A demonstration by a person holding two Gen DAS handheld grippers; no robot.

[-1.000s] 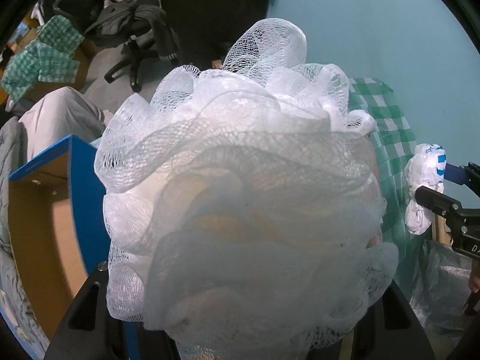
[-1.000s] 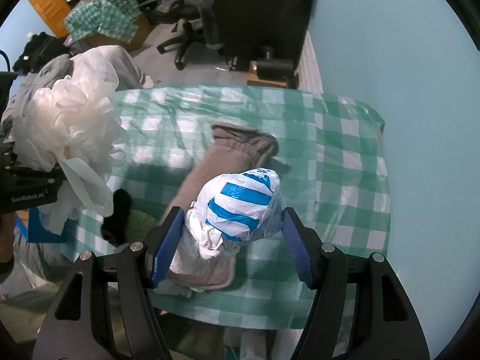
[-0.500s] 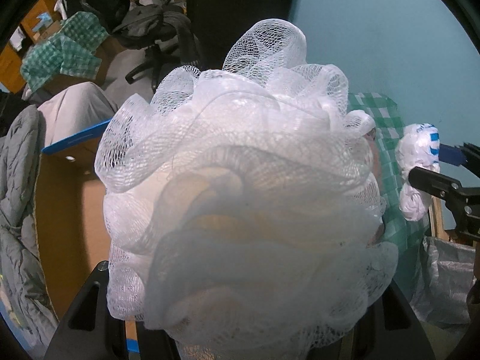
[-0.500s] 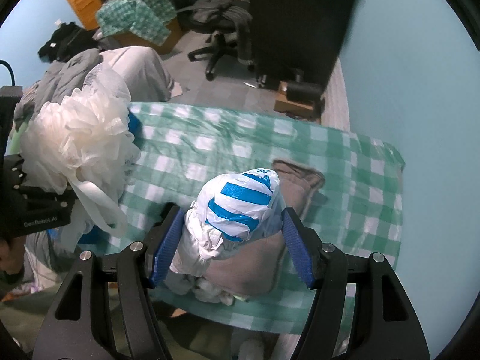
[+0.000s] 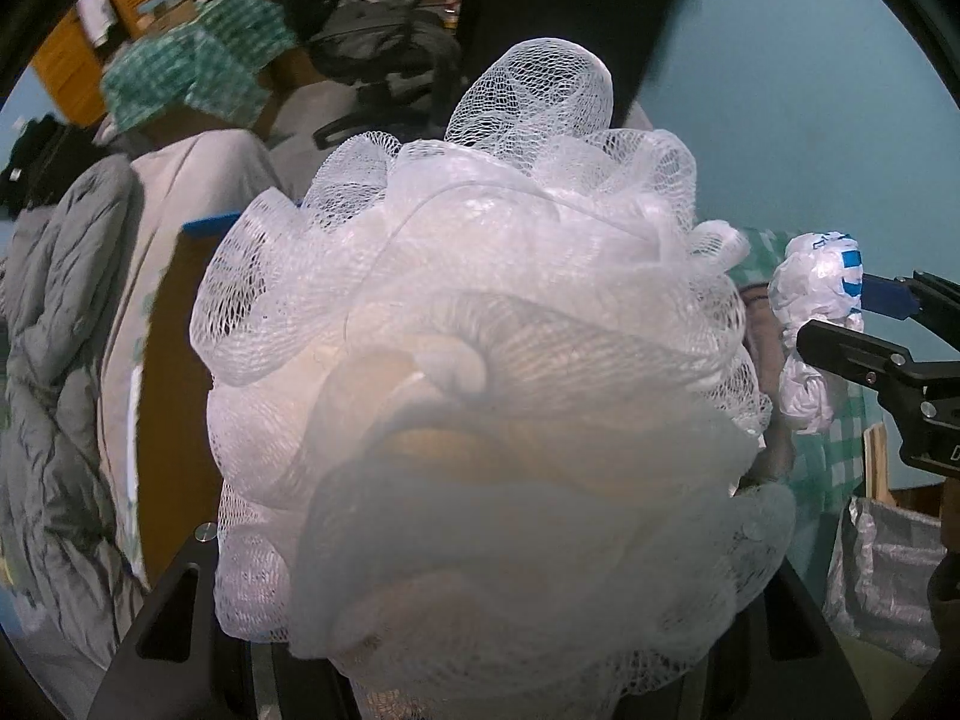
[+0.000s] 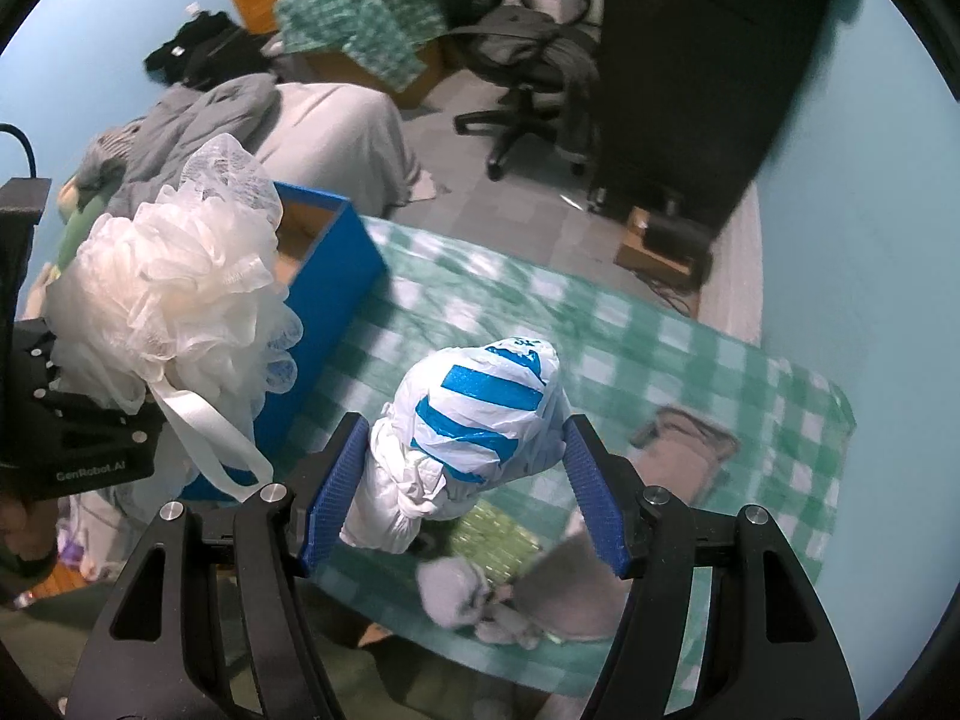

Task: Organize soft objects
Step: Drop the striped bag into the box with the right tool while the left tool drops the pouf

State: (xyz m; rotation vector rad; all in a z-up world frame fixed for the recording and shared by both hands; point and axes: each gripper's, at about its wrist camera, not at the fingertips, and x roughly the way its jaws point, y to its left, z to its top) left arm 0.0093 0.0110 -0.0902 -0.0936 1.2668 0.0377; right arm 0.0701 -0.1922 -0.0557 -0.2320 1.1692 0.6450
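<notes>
My left gripper [image 6: 120,396] is shut on a white mesh bath sponge [image 5: 480,372], which fills the left wrist view and hides the fingers. In the right wrist view the sponge [image 6: 162,294] hangs beside a blue box [image 6: 324,300] with a cardboard-coloured inside. My right gripper [image 6: 462,474] is shut on a knotted white plastic bag with blue stripes [image 6: 474,420], held above the green checked tablecloth [image 6: 660,348]. The bag [image 5: 816,324] also shows at the right of the left wrist view.
On the cloth lie a grey folded towel [image 6: 684,444], a green sponge [image 6: 498,540] and grey soft pieces [image 6: 468,594]. A grey-covered mound with a quilted jacket [image 6: 240,114], an office chair [image 6: 534,60] and a black cabinet [image 6: 708,60] stand behind.
Both grippers have moved left with their loads. The blue box has come into the right wrist view beside the sponge, and the grey towel has shifted right.
</notes>
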